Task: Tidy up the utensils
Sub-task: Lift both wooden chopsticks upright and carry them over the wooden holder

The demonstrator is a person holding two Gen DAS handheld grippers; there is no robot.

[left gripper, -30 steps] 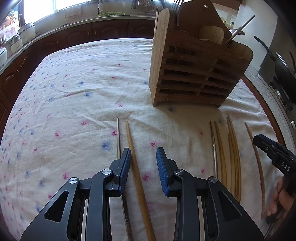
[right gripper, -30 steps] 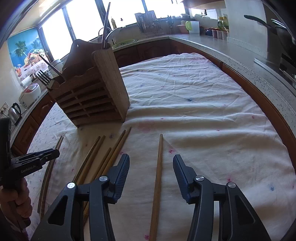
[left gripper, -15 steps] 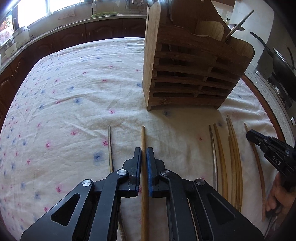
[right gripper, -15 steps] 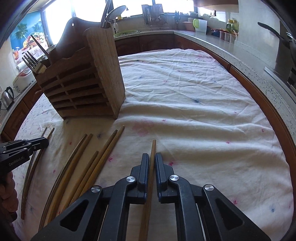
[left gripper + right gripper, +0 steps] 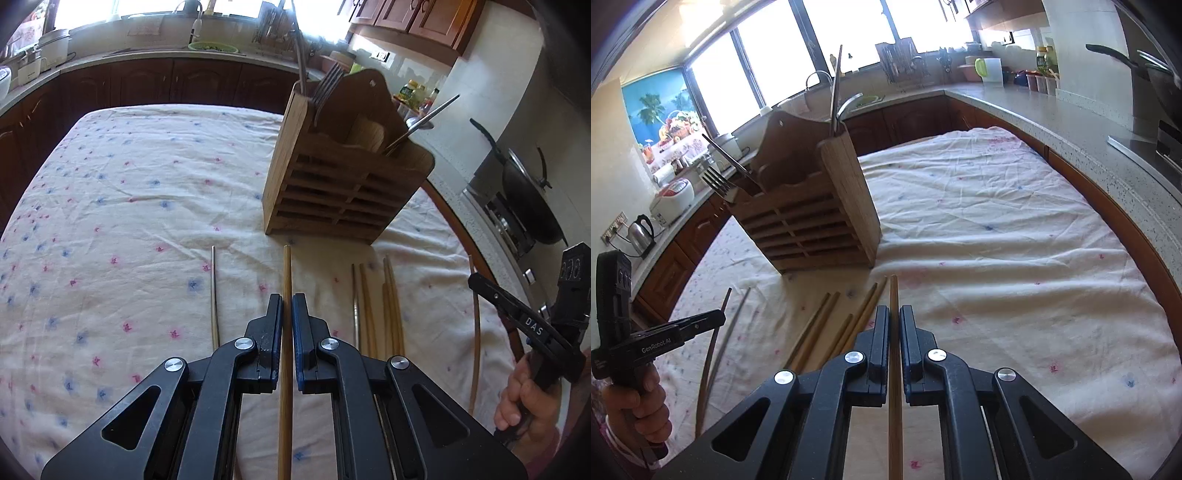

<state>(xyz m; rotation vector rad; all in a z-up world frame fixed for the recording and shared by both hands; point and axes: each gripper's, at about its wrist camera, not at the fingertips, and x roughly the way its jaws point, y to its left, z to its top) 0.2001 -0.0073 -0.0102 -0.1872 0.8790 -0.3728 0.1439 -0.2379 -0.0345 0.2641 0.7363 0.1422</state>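
My left gripper (image 5: 287, 300) is shut on a wooden chopstick (image 5: 286, 273) and holds it above the cloth, its tip toward the wooden utensil holder (image 5: 343, 192). My right gripper (image 5: 894, 311) is shut on another wooden chopstick (image 5: 894, 291), also lifted, tip toward the holder (image 5: 812, 218). The holder stands upright with forks (image 5: 327, 88) and metal utensils in it. A thin metal chopstick (image 5: 214, 295) lies left of my left gripper. Several wooden chopsticks (image 5: 384, 306) lie on the cloth between the grippers, also in the right wrist view (image 5: 827, 321).
A flowered white cloth (image 5: 129, 206) covers the table. A curved chopstick (image 5: 476, 325) lies near the right-hand gripper body (image 5: 532, 328). A wok (image 5: 524, 192) sits on the stove at the right. Counters with a kettle (image 5: 641, 230) and rice cooker (image 5: 672, 199) surround the table.
Both grippers went from open to shut on a wooden chopstick each, then lifted them off the cloth; the views have risen and tilted up toward the holder.
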